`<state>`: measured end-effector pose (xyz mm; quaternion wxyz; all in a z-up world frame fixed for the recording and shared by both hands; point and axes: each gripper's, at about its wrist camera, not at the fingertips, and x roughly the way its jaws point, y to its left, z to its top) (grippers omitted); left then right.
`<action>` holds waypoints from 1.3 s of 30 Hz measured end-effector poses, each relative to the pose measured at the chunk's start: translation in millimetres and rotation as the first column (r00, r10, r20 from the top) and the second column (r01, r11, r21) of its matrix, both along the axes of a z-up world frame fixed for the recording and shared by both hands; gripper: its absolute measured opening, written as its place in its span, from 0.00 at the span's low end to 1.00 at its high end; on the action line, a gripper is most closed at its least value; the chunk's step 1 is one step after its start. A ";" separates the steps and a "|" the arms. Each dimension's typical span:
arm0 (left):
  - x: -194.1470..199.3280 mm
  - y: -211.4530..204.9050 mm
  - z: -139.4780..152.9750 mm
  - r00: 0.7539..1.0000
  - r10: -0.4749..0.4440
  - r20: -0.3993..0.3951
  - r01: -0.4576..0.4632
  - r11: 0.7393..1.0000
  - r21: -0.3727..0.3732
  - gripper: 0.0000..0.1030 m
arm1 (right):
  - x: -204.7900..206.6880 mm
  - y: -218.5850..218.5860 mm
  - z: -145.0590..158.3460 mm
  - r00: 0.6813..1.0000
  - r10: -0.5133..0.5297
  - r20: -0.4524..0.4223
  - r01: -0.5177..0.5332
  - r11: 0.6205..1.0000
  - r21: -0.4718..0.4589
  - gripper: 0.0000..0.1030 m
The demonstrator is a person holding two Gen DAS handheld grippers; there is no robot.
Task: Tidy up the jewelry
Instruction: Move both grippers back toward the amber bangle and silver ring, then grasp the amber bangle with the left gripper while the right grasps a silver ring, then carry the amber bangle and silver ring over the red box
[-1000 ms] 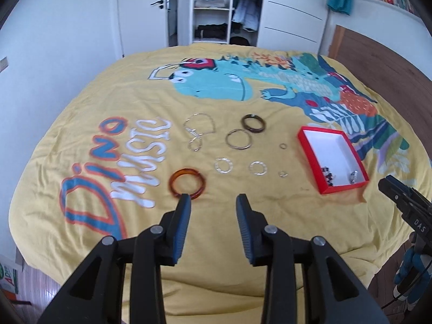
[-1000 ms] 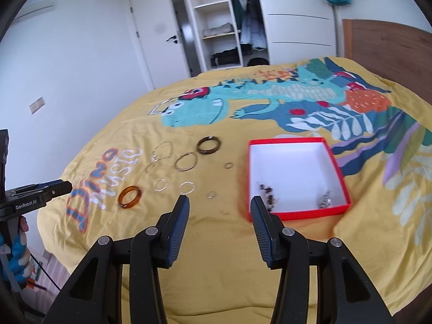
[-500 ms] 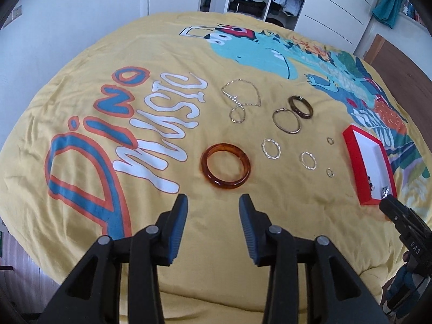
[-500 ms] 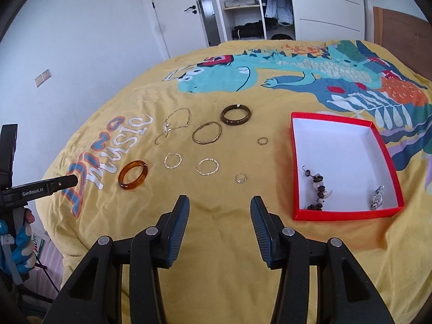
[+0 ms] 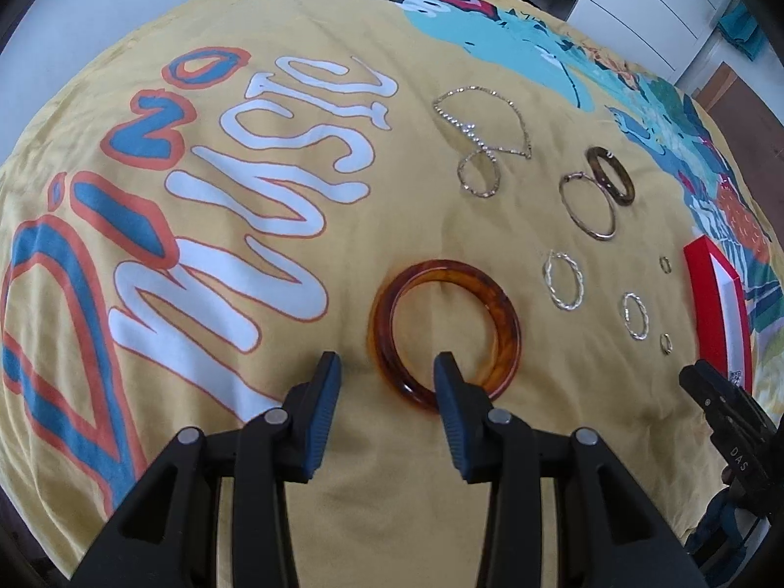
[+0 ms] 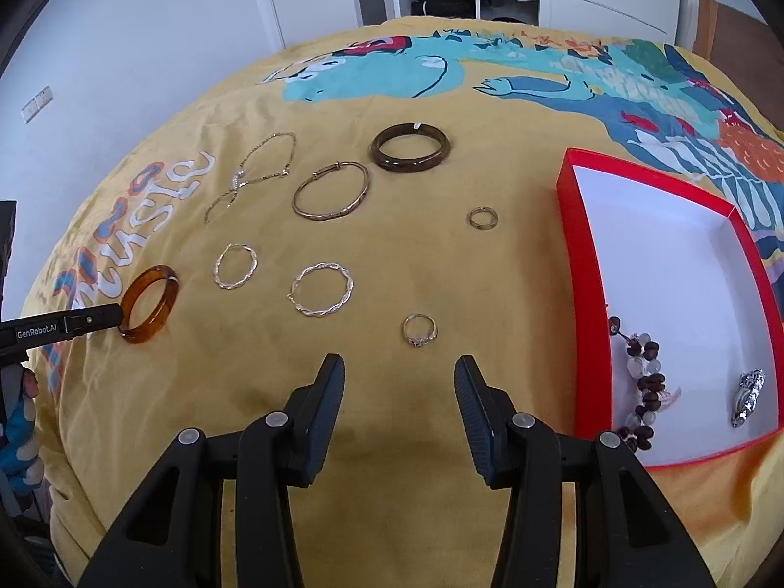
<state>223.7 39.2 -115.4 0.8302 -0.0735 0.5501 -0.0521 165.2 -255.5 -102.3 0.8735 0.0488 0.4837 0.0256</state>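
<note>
A glossy amber bangle (image 5: 443, 328) of translucent resin lies flat on the soft yellow bedspread (image 5: 343, 225), which carries puffy white and blue lettering reading "Dino music". The left claw (image 5: 387, 367) points steeply down over it, jaws parted and gripping nothing; its right finger overlaps the near rim of the bangle while the left finger stands off at 9 o'clock from it. Its side reads "GenRobot.AI" in the right wrist view.

The right claw (image 6: 398, 372) also tilts down with jaws apart and empty, a small silver ring (image 6: 419, 330) just beyond at 12 o'clock. Farther out lie two twisted silver hoops (image 6: 321, 295), a thin gold bangle (image 6: 331, 191), a dark brown bangle (image 6: 410, 148) and a fine chain (image 6: 255, 174). At 3 o'clock sits a red box (image 6: 580, 225) with a white floor, holding a beaded bracelet (image 6: 642, 382) and a silver brooch (image 6: 747, 396).
</note>
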 end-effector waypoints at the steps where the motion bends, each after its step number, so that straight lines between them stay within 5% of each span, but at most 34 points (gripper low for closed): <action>1: 2.0 -0.3 -3.5 1.000 -0.002 -0.002 0.002 1.000 0.003 0.36 | 3.9 -0.9 -2.5 1.000 -0.007 -0.002 0.007 1.000 -0.004 0.44; 14: 11.2 -3.9 -18.1 1.000 -0.019 0.016 0.019 0.999 0.025 0.35 | 30.8 -5.2 -32.8 0.997 -0.052 -0.060 0.054 0.998 0.025 0.28; 19: 8.6 -4.7 -15.7 0.999 -0.025 0.039 0.024 0.999 0.047 0.17 | 29.5 -4.5 -33.2 0.998 -0.035 -0.057 0.037 0.998 0.044 0.19; 22: 7.8 -0.3 -13.1 0.999 -0.012 0.043 0.011 0.999 0.041 0.08 | 27.6 -3.3 -29.7 0.999 -0.028 -0.045 0.030 0.998 0.053 0.18; 39: -22.0 -9.3 41.8 0.992 -0.038 0.124 0.031 0.998 0.055 0.08 | -18.6 -3.5 37.1 0.996 0.010 0.087 -0.019 0.994 0.107 0.18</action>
